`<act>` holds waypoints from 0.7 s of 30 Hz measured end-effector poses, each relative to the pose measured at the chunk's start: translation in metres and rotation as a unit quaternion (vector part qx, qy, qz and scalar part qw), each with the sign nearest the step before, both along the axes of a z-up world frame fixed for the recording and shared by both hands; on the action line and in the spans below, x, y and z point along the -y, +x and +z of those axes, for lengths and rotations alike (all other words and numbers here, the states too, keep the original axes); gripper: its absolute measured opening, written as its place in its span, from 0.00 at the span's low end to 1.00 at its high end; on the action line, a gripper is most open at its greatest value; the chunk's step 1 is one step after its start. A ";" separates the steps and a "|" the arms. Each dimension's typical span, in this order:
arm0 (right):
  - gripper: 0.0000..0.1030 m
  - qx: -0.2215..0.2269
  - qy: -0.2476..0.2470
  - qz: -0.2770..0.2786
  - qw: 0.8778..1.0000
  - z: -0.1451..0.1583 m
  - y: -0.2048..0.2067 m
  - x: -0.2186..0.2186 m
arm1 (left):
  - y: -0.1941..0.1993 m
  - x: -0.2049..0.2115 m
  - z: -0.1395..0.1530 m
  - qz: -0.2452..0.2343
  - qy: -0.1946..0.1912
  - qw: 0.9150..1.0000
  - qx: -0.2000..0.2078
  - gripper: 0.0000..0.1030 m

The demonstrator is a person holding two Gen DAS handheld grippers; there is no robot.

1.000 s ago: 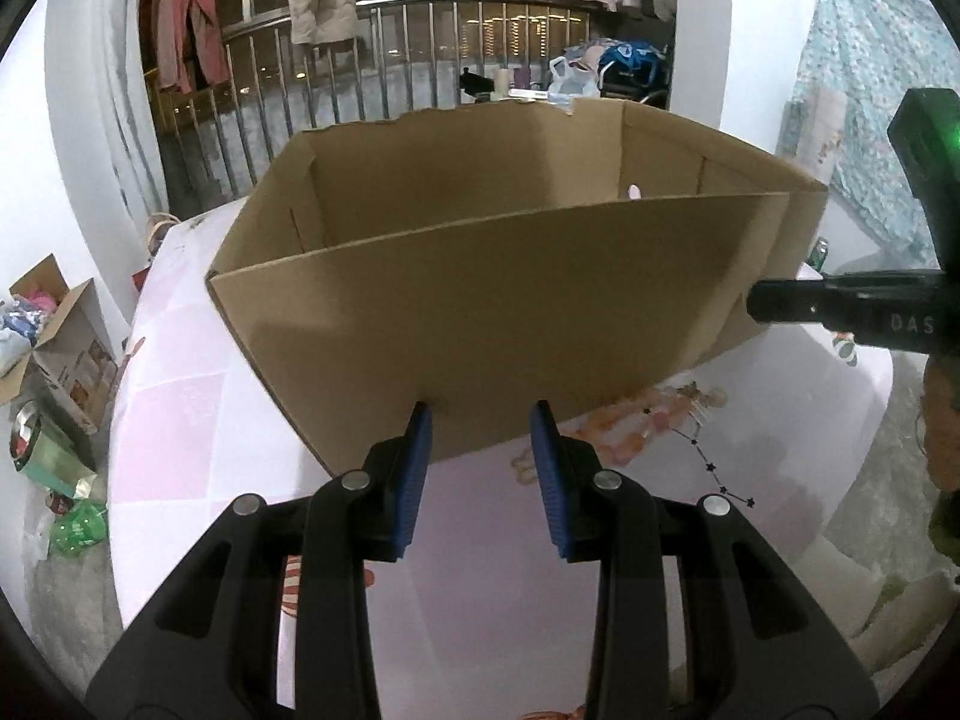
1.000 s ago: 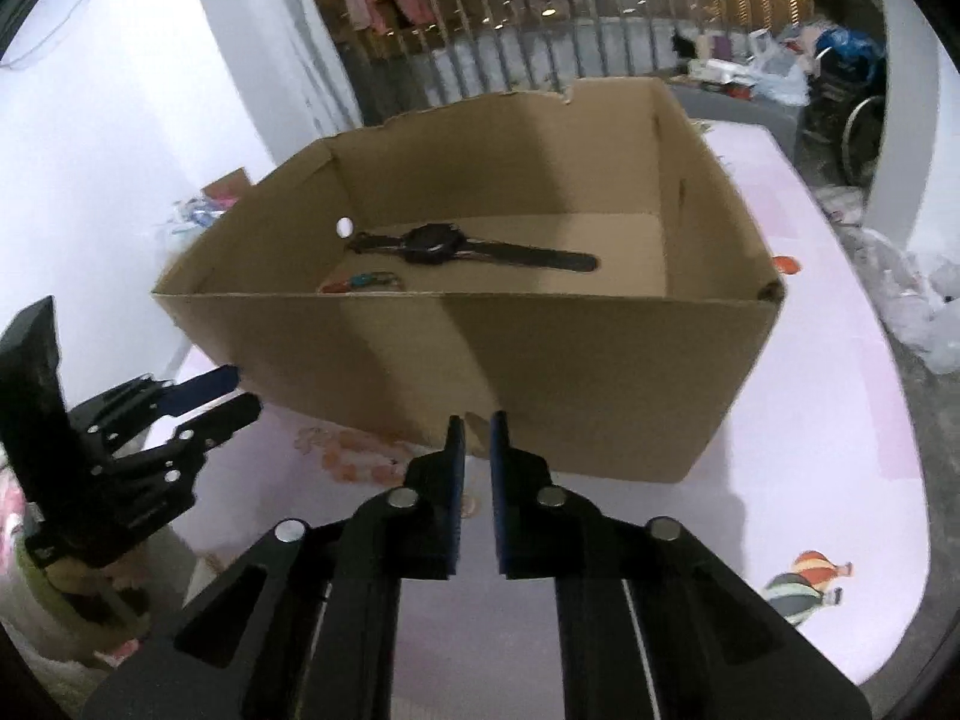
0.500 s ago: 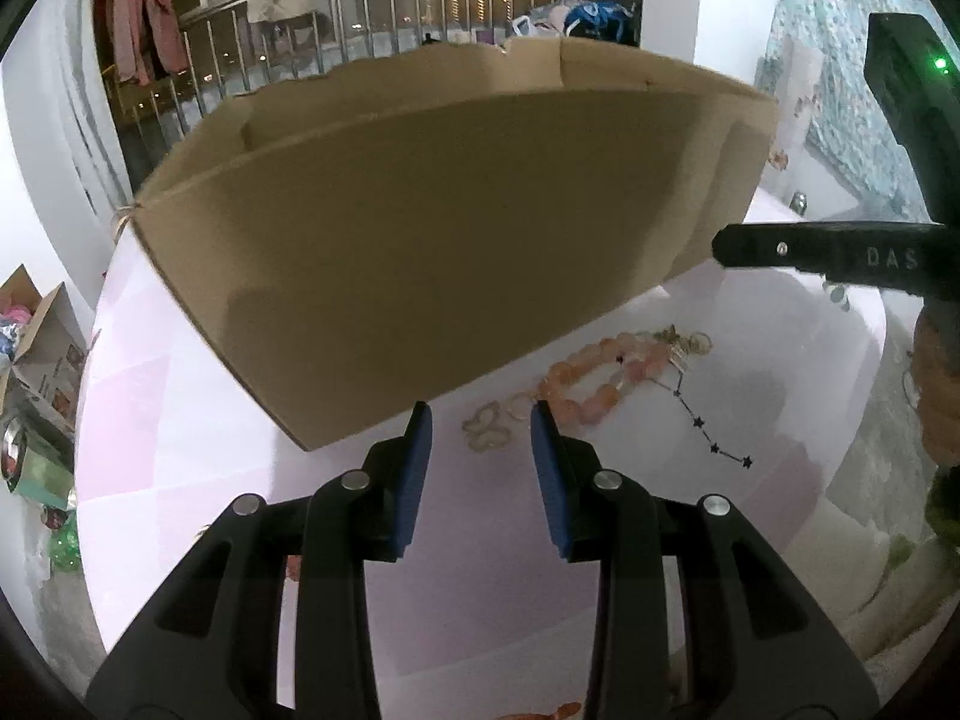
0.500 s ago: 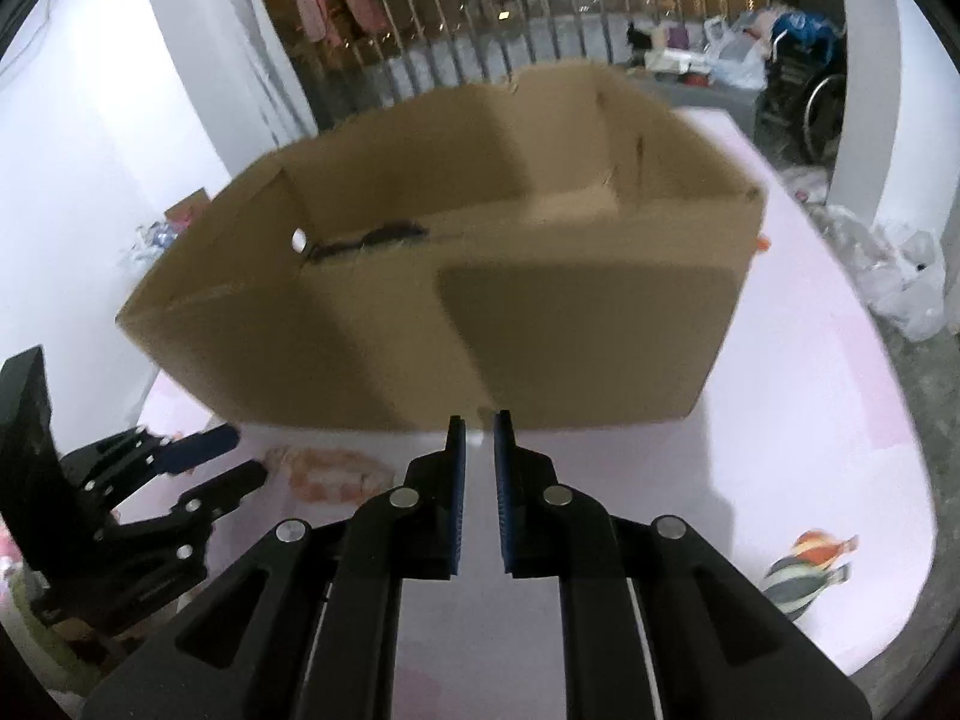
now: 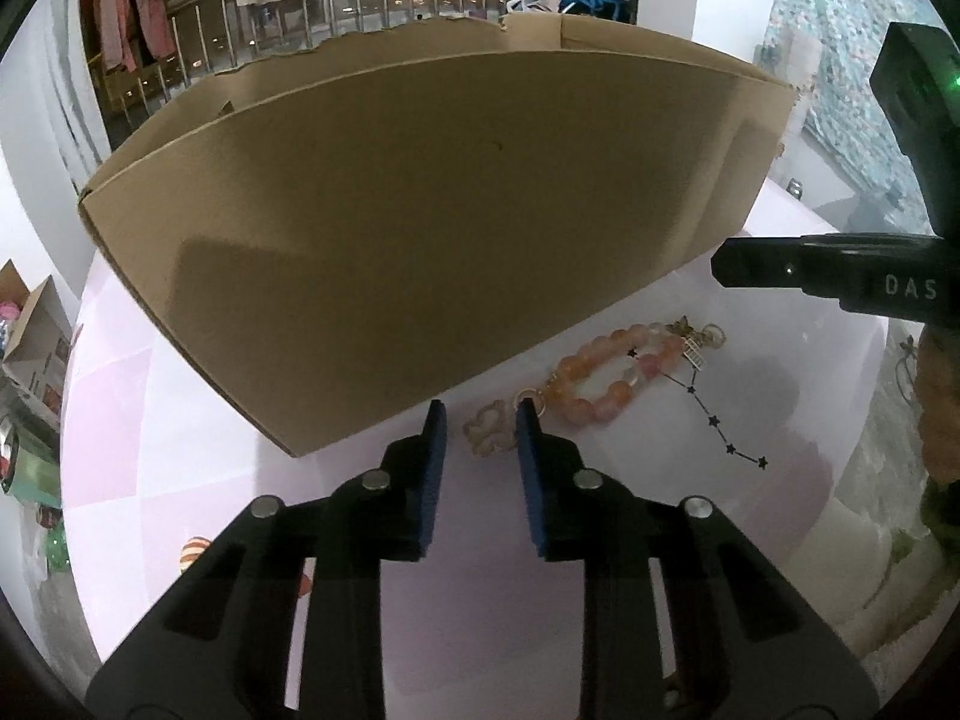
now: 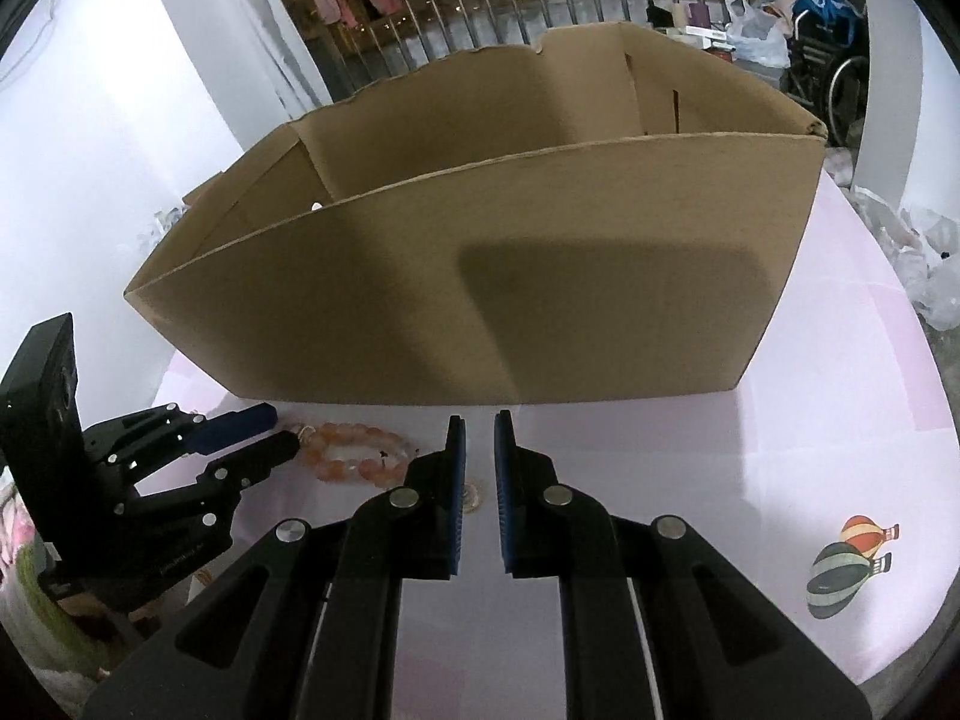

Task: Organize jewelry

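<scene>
Jewelry lies on the pink table (image 5: pixel 198 396) just in front of the cardboard box (image 5: pixel 420 228). Left gripper (image 5: pixel 477 414): jaws closing, tips straddling a small pale charm (image 5: pixel 489 432); whether the pads have met it yet cannot be told. Beside that charm, toward the right gripper, a bracelet of orange-pink beads (image 5: pixel 600 378) rests next to a dark star-linked chain (image 5: pixel 714 420). Right gripper (image 6: pixel 478 420): jaws nearly together, holding nothing, poised above bare tabletop near the bracelet's other end. A small round piece (image 6: pixel 474 495) shows between its fingers, lower down. To do this step well, the closing jaws should probably settle flat against the table and catch the charm squarely, since a thin piece slips easily; the lift must then clear the box's near wall.
</scene>
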State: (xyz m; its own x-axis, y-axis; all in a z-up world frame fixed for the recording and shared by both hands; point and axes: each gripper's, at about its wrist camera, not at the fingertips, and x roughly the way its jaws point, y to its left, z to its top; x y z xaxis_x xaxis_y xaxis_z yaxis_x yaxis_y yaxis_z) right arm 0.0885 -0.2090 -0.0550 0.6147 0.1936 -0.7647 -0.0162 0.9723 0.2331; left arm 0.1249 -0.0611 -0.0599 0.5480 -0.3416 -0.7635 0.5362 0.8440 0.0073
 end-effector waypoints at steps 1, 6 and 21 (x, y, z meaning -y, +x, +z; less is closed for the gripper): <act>0.10 0.000 0.001 -0.001 1.000 0.000 0.000 0.000 | 0.001 0.000 0.000 -0.003 0.001 1.000 -0.001 0.15; 0.10 0.001 0.004 -0.002 1.000 0.002 -0.001 0.001 | -0.002 -0.001 0.000 -0.007 0.005 1.000 -0.005 0.13; 0.10 0.011 -0.007 0.001 1.000 0.010 -0.010 0.003 | -0.004 -0.004 0.002 0.010 -0.010 1.000 -0.011 0.12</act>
